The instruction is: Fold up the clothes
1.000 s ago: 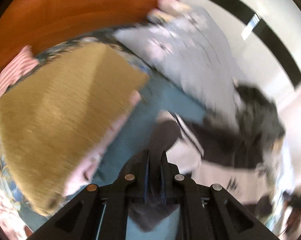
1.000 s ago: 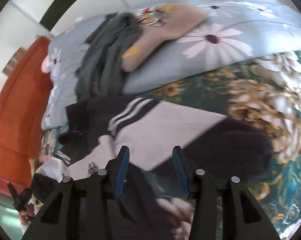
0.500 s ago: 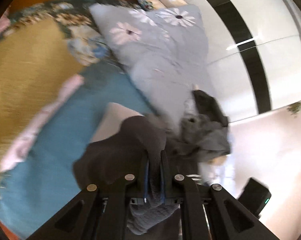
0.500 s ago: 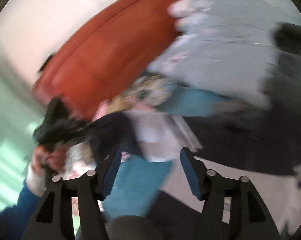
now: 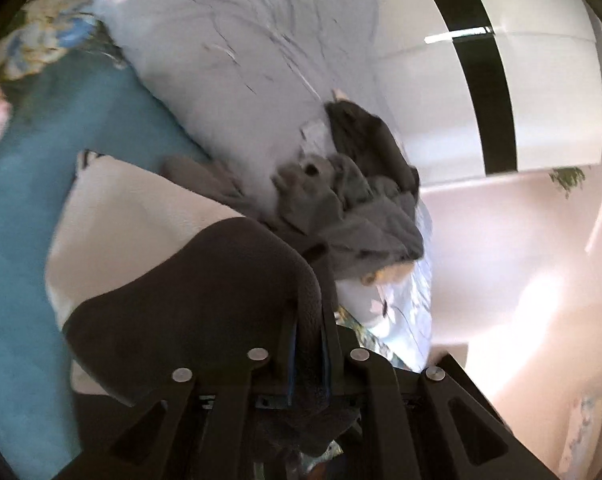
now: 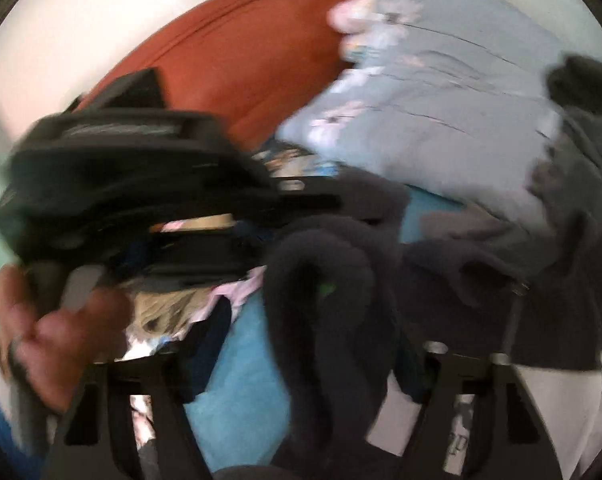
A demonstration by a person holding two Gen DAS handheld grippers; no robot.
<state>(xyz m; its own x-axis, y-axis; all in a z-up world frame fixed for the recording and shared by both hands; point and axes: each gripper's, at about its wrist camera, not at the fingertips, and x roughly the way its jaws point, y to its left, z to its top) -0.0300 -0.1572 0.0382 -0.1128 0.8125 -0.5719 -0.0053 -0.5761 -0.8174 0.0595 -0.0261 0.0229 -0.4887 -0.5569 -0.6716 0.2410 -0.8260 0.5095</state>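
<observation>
A teal bed sheet (image 5: pixel 17 240) is seen beneath both claws. The dark sleeve (image 5: pixel 205 292) is clamped in the left gripper (image 5: pixel 308 354), jaws easing open, the white garment body (image 5: pixel 133 216) just ahead; the right gripper (image 6: pixel 301 364) is closing, with a dark fleece fold (image 6: pixel 325 320) between its fingers

So the left gripper (image 5: pixel 308 354) has swung round: a second ago it looked out over the tan blanket and the orange headboard, and now that blanket is gone from its view and it faces the grey-blue floral pillow (image 5: pixel 237 60) with the grey clothes pile (image 5: pixel 353 204) on it, the dark sleeve (image 5: pixel 205 292) still pinched in its jaws, though they're starting to ease open. The right gripper (image 6: pixel 301 364) swept over too, from looking along the spread-out dark and white sweatshirt (image 6: pixel 541 360) to sitting just beside the left one, and the person's left hand (image 6: pixel 53 336) now fills the near left of its view. Its jaws stood empty before, went wider, and are now closing with a dark fold of the sweatshirt between them.
</observation>
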